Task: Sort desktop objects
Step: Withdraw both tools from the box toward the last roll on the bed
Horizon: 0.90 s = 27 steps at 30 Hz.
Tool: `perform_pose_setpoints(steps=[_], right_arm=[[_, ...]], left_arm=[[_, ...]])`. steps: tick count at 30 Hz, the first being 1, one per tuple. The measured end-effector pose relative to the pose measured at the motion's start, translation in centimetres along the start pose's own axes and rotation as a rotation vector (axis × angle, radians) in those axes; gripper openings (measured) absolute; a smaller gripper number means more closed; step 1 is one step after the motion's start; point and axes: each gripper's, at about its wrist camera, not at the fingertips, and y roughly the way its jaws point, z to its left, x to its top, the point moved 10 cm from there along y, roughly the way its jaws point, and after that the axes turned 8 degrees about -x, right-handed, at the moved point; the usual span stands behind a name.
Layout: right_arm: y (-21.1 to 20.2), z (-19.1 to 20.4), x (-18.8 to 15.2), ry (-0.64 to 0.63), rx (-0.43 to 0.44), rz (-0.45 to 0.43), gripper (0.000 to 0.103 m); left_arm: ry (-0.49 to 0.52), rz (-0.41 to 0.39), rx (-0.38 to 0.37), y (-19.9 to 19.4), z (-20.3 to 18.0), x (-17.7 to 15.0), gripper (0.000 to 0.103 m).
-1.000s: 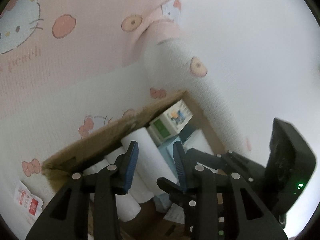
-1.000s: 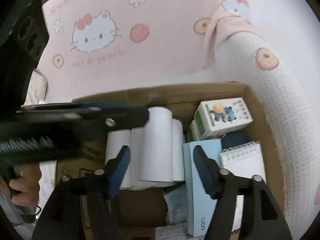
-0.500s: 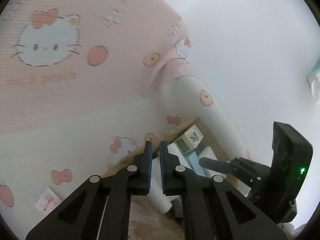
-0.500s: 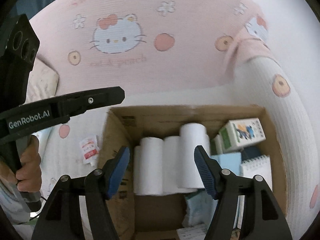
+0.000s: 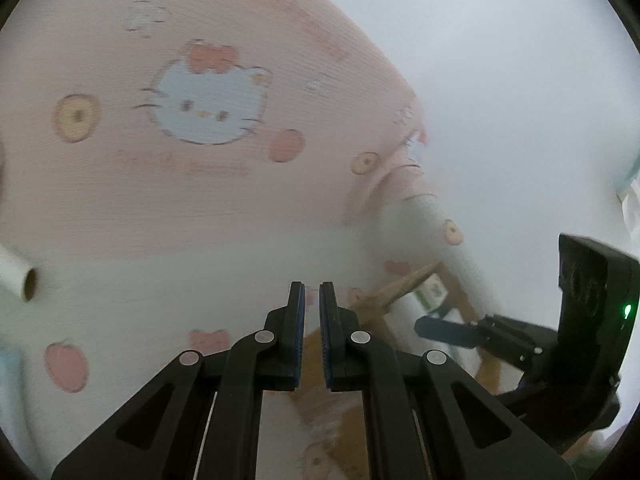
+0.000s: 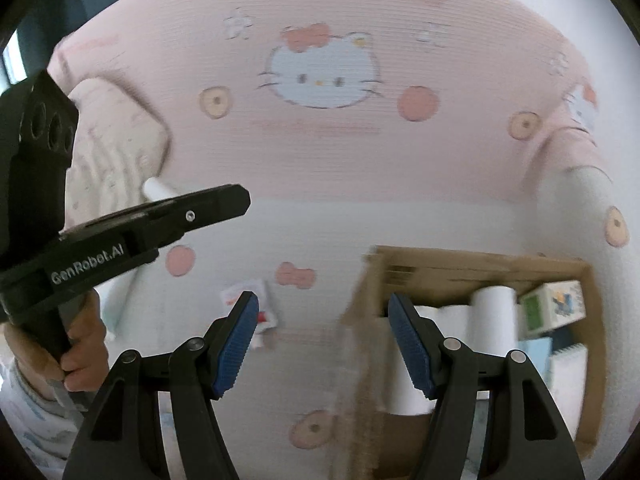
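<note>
A brown cardboard box (image 6: 472,266) lies on the Hello Kitty blanket at the right, holding white paper rolls (image 6: 490,312), a green-and-white carton (image 6: 554,308), a light blue box and a spiral notepad (image 6: 570,364). My right gripper (image 6: 323,346) is open and empty, left of and above the box. My left gripper (image 5: 313,336) is shut and empty, over the blanket left of the box (image 5: 400,284); it also shows in the right wrist view (image 6: 236,200). A loose white roll (image 5: 16,276) lies at the far left, also seen behind the left gripper (image 6: 158,190).
A small red-and-white packet (image 6: 246,296) lies on the blanket left of the box. A pale patterned pillow (image 6: 116,136) rests at the upper left. The pink-and-white blanket (image 6: 320,208) covers the whole surface.
Both grippers have pulled back and swung left, away from the box. The left gripper, open one second ago, is shut now. The right gripper stays open.
</note>
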Motion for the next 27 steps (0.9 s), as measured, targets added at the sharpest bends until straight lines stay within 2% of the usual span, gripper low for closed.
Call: perform_pose_setpoints(steps=[6, 11, 14, 21, 23, 27], right_arm=[[1.9, 4.5, 0.2, -0.056, 0.034, 0.026, 0.065], [3.9, 8.8, 0.1, -0.033, 0.181, 0.072, 0.065], [5.5, 10.8, 0.0, -0.051, 0.198, 0.098, 0.065], [8.3, 13.9, 1.0, -0.071, 0.242, 0.039, 0.065], [9.3, 14.6, 1.0, -0.061, 0.228, 0.033, 0.065], [9.8, 16.6, 1.7, -0.069, 0.286, -0.063, 0.065]], left_arm=[[0.005, -0.021, 0.142, -2.8, 5.1, -1.5, 0.008], [-0.056, -0.034, 0.215, -5.3, 9.4, -2.6, 0.008], [-0.081, -0.050, 0.252, -7.2, 11.7, -3.1, 0.008], [-0.135, -0.080, 0.325, -11.2, 15.7, -4.8, 0.008], [-0.139, -0.075, 0.361, -11.8, 16.7, -5.3, 0.008], [-0.122, -0.054, 0.450, -12.9, 18.8, -5.7, 0.009]])
